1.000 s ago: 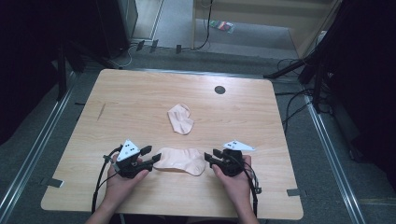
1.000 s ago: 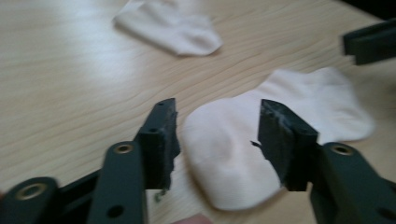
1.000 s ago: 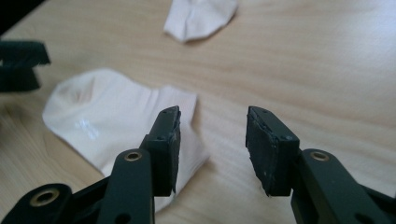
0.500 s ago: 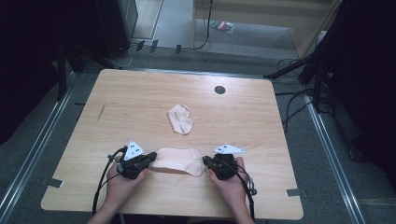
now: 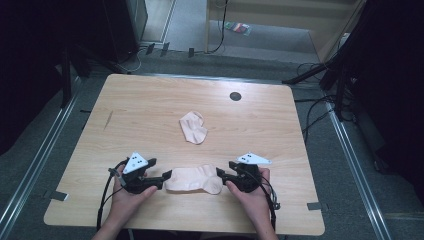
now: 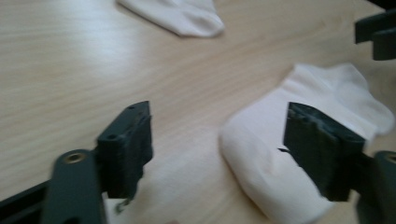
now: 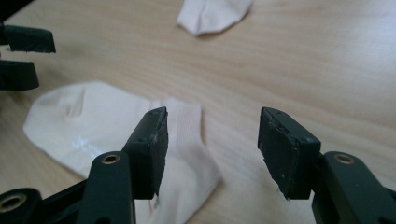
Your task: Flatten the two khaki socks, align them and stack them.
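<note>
Between my two grippers the near sock [image 5: 194, 179] lies flat on the surface [image 5: 150, 110], its toe just beside the left gripper [image 5: 166, 175], its cuff beside the right gripper [image 5: 220, 173]. Both have just been opening and now stand open, gripping nothing. I judge this sock laid out; next I must reach beyond them for the second sock [image 5: 193, 127].

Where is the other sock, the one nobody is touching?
In the high view, the far sock lies alone near the middle of the table, beyond the near sock that sits between the two grippers.
</note>
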Demonstrator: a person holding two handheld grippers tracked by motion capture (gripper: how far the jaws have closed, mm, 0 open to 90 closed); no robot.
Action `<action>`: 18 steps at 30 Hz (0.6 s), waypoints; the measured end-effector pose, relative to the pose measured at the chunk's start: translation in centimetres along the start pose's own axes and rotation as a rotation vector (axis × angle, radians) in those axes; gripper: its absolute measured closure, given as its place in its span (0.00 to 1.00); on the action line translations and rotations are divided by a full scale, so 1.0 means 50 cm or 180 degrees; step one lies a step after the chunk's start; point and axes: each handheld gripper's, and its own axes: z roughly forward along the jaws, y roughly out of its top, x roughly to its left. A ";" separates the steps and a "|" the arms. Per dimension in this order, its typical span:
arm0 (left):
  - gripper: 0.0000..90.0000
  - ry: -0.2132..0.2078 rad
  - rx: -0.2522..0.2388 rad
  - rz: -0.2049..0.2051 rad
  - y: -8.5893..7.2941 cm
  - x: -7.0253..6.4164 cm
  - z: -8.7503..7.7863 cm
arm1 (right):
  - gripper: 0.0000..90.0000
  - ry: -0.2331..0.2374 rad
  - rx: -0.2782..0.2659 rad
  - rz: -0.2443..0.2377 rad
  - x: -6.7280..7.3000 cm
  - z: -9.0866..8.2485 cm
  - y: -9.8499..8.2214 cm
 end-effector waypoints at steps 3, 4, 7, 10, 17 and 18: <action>0.15 0.0096 -0.0129 -0.0029 0.005 0.030 -0.008 | 0.49 -0.0052 -0.0068 -0.0036 0.006 0.006 0.014; 0.15 0.0143 -0.0165 -0.0051 0.005 0.036 -0.009 | 0.50 -0.0042 -0.0087 -0.0065 0.009 0.011 0.021; 0.15 0.0207 -0.0243 -0.0126 0.001 0.059 -0.013 | 0.53 -0.0060 -0.0125 -0.0128 0.019 0.027 0.041; 0.15 0.0233 -0.0249 -0.0176 -0.003 0.065 -0.008 | 0.57 -0.0112 -0.0129 -0.0174 0.027 0.048 0.064; 0.16 0.0237 -0.0212 -0.0167 -0.006 0.061 0.002 | 0.62 -0.0186 -0.0132 -0.0204 0.022 0.111 0.126; 0.16 0.0227 -0.0208 -0.0173 -0.006 0.062 0.002 | 0.62 -0.0207 -0.0123 -0.0206 0.019 0.122 0.134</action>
